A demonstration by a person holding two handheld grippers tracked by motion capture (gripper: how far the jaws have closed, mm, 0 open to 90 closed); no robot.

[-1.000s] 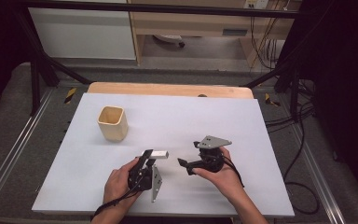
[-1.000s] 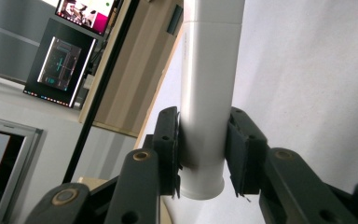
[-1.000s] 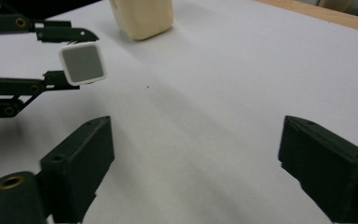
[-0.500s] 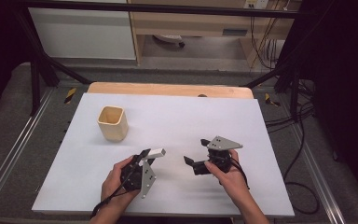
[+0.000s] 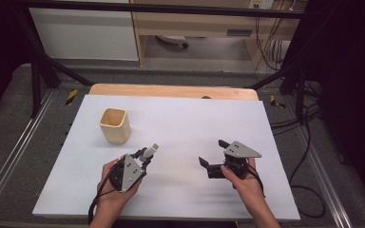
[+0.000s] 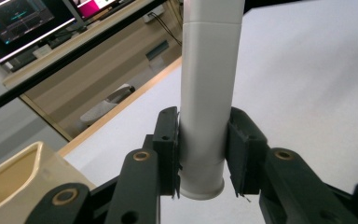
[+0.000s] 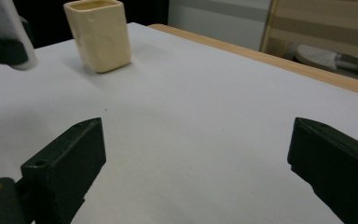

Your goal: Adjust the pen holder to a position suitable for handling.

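Left claw (image 5: pixel 145 156) lifted the white tube (image 5: pixel 150 151) cupward — right claw (image 5: pixel 214 156) opened.

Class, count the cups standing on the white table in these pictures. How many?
1: the cream cup stands on the table's far left part.

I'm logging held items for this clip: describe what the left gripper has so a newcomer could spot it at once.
On the white table, find the person's left gripper, below the cream cup. Clamped between its black jaws is a light grey cylindrical tube, the only grey, round-bodied thing there, unlike the squarish cup.
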